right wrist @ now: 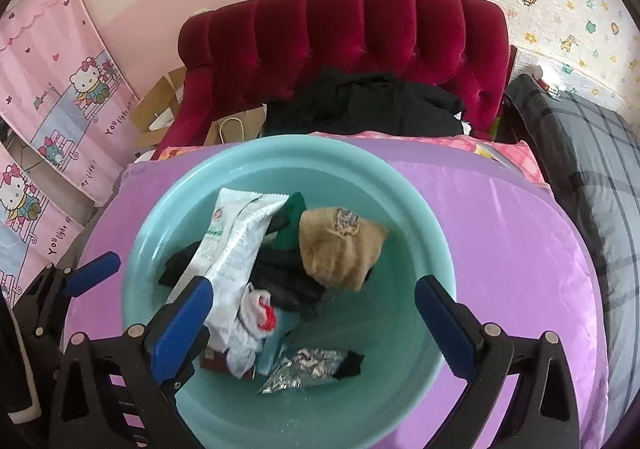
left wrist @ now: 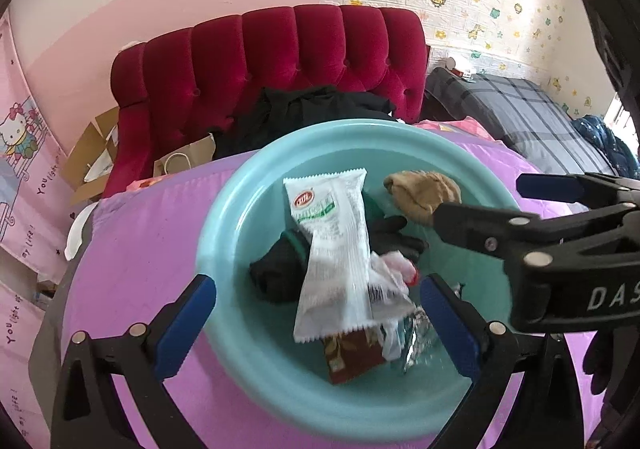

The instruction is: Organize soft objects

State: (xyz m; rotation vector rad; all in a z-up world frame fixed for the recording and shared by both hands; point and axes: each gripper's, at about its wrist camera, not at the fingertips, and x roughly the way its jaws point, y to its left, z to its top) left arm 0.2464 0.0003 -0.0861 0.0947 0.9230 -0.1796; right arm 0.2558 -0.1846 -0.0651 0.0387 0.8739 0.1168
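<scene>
The right tongs body reads "DAS", cut off at the edge, and the pink cartoon-cat curtain reads "You light up my life!".

Soft daylight, fisheye views from my two wrists

Edges bend and go black at my corners; sheen glares on the purple cover; the white packet looks slightly blurred.

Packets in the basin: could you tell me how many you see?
3: white packet leaning on top, silver foil packet nearest us, brown packet beneath them; others may be hidden.

Red tufted headboard, paper bag, cardboard box, grey plaid bedding.
</scene>
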